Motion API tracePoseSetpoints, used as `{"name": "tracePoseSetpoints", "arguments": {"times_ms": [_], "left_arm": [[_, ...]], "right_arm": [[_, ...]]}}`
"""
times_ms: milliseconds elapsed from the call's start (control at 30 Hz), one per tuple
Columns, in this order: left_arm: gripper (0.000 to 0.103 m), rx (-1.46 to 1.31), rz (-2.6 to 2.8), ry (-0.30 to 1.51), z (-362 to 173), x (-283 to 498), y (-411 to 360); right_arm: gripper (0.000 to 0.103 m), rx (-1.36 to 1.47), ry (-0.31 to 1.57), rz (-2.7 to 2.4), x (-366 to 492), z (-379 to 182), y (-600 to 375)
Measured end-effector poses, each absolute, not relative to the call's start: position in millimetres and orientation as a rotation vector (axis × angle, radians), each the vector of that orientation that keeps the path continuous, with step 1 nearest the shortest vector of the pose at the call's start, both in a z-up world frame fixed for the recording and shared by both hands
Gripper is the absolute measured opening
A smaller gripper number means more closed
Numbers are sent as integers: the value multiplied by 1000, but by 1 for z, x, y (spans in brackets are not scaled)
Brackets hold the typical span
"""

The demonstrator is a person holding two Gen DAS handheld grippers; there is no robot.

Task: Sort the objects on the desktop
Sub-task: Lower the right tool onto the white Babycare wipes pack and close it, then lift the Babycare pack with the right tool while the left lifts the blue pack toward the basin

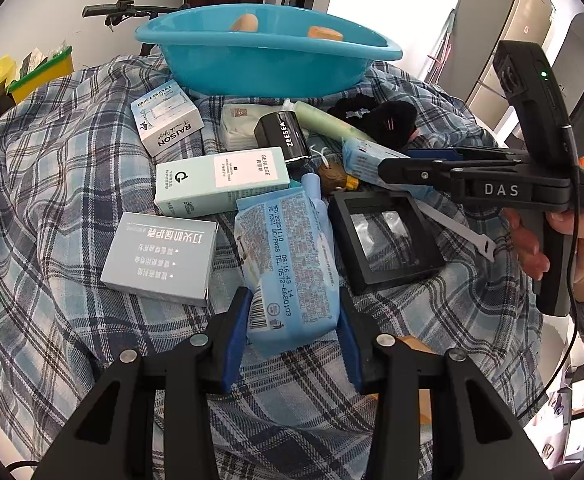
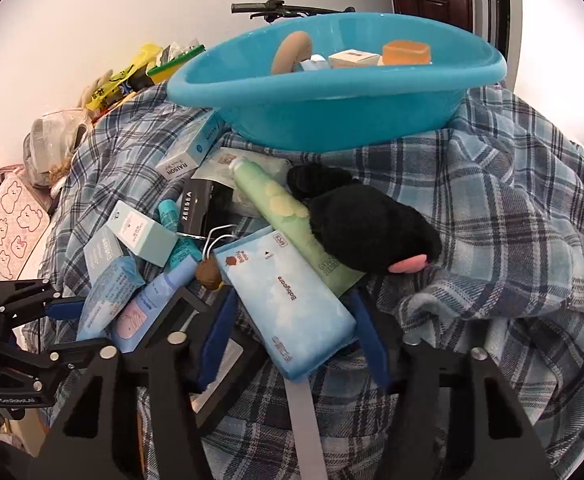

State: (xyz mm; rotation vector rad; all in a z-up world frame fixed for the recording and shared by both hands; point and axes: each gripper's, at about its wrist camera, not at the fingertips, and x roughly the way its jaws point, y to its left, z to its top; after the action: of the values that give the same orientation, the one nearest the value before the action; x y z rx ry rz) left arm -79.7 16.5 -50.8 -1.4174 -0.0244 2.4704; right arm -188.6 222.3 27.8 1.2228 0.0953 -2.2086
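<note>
My left gripper (image 1: 292,340) is shut on the near end of a light blue wipes pack (image 1: 288,256) that lies on the plaid cloth. In the right wrist view this gripper (image 2: 72,326) shows at the left edge, on the same pack (image 2: 108,296). My right gripper (image 2: 292,336) has its blue pads against both sides of a blue Babycare pack (image 2: 288,300), shut on it. From the left wrist view the right gripper (image 1: 388,164) reaches in from the right over that pack (image 1: 362,158), with a person's hand (image 1: 532,248) on its handle. A blue basin (image 2: 332,120) stands behind the pile.
Around the packs lie a RAISON box (image 1: 166,120), a GENLESE box (image 1: 220,180), a grey box (image 1: 160,256), a black ZEESEA box (image 1: 284,136), a black frame case (image 1: 384,240), a green tube (image 2: 276,204) and a black plush (image 2: 364,228). The basin holds several items.
</note>
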Motion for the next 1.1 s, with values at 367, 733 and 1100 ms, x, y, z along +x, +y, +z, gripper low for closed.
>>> {"name": "tracePoseSetpoints", "arguments": {"times_ms": [367, 733, 1100], "left_arm": [[43, -1415, 2483, -2, -51, -83, 22], [43, -1328, 2619, 30, -40, -87, 23], [43, -959, 2853, 118, 13, -78, 39]], "right_arm": [[44, 1170, 273, -2152, -174, 26, 204], [38, 1111, 309, -2406, -153, 35, 205], [38, 850, 169, -2620, -121, 93, 214]]}}
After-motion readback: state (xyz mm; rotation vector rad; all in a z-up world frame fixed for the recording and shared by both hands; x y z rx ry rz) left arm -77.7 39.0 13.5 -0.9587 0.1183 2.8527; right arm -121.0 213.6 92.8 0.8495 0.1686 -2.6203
